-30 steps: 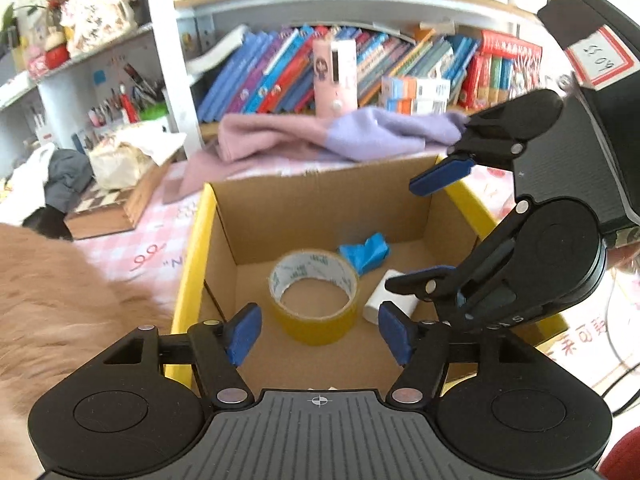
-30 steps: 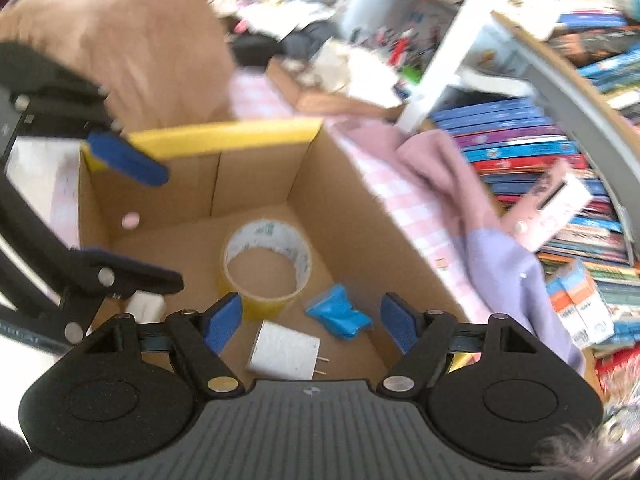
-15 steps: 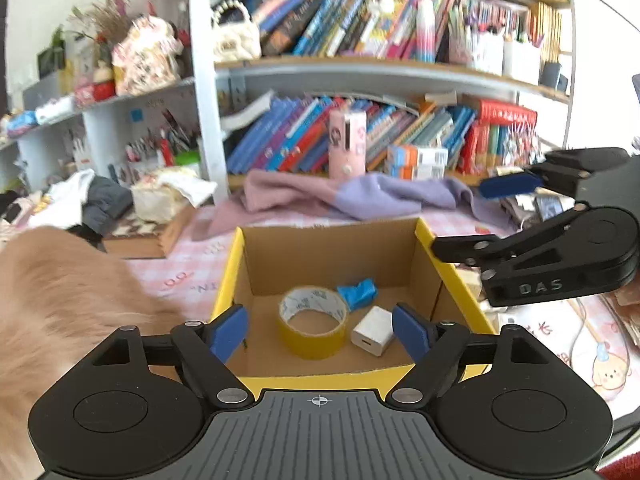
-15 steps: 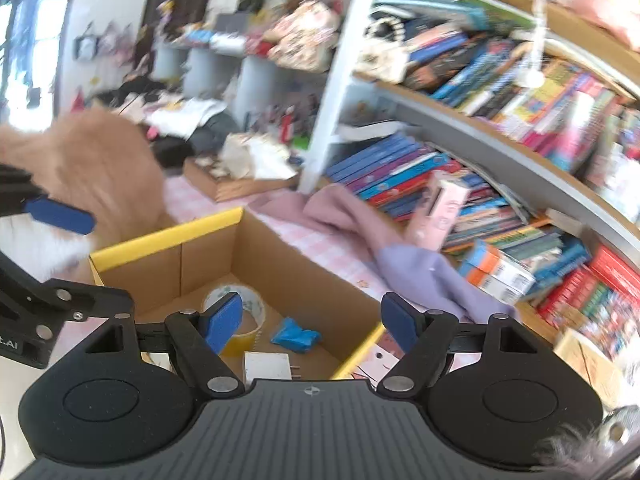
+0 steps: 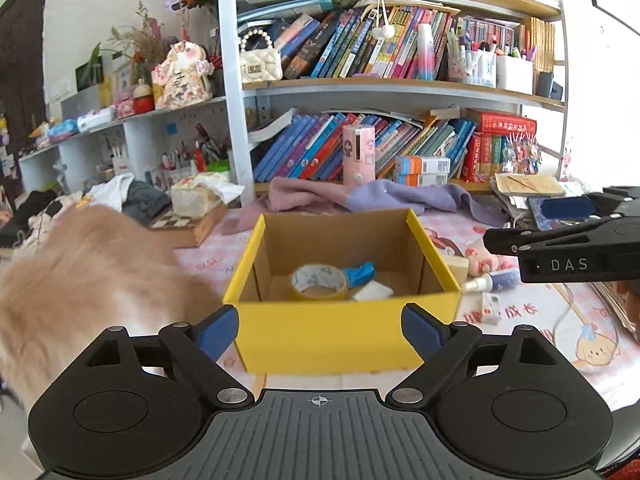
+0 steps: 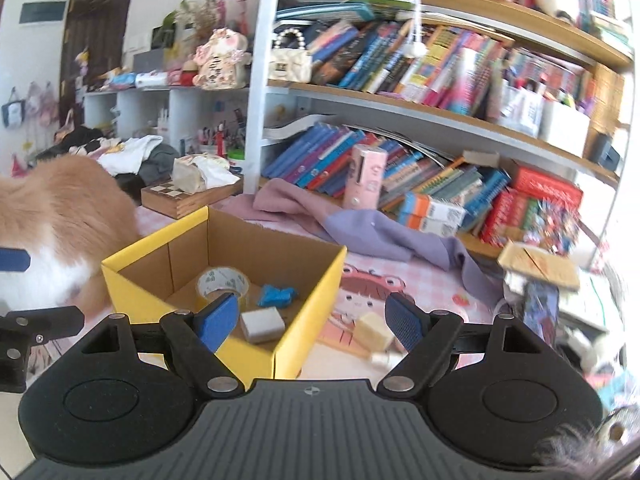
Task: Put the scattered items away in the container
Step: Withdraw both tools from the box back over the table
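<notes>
Yellow box (image 5: 344, 332) on the table (image 5: 560, 320) holds tape roll (image 5: 319, 282), blue wrapper (image 6: 277, 295) and white block (image 6: 262, 323); a cream block (image 6: 372, 330) and small bottle (image 5: 492, 281) remain outside; left gripper (image 5: 320, 328) and right gripper (image 6: 310, 320) wide open, empty.

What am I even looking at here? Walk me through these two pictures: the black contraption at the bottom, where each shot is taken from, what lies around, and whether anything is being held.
No robot here: a person carries a two-finger gripper in each hand, with a wide-angle camera on each looking forward along the fingers.

The left wrist view shows the left gripper along the bottom, with the right gripper entering at the right edge. The right wrist view shows the right gripper.

Both have blue pads standing apart with nothing between them; their jaws have just been opening, so nothing is held.

On the pink patterned tablecloth stands a yellow cardboard box. Inside it lie a tape roll, a crumpled blue wrapper and a white charger block. Beside the box lie a pale block and a small bottle. A furry animal stands on the left.
</notes>
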`<move>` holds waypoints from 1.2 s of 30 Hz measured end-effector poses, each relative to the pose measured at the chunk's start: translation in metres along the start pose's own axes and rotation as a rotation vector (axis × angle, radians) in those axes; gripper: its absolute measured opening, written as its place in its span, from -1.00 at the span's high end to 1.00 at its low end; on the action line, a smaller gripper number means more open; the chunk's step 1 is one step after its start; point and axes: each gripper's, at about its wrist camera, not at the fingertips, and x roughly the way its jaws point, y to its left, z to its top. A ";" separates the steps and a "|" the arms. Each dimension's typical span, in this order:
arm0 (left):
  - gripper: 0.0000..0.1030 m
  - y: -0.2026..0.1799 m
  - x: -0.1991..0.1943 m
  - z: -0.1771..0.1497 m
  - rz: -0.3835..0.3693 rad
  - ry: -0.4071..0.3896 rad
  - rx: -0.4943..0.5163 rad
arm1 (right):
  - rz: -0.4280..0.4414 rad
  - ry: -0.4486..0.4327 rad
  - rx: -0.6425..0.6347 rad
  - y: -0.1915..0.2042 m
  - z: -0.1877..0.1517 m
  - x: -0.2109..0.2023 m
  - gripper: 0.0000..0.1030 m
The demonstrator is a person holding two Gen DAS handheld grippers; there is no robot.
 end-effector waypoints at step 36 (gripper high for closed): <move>-0.83 -0.051 -0.022 -0.074 -0.063 0.147 0.055 | -0.123 0.190 0.039 0.008 -0.107 -0.064 -0.56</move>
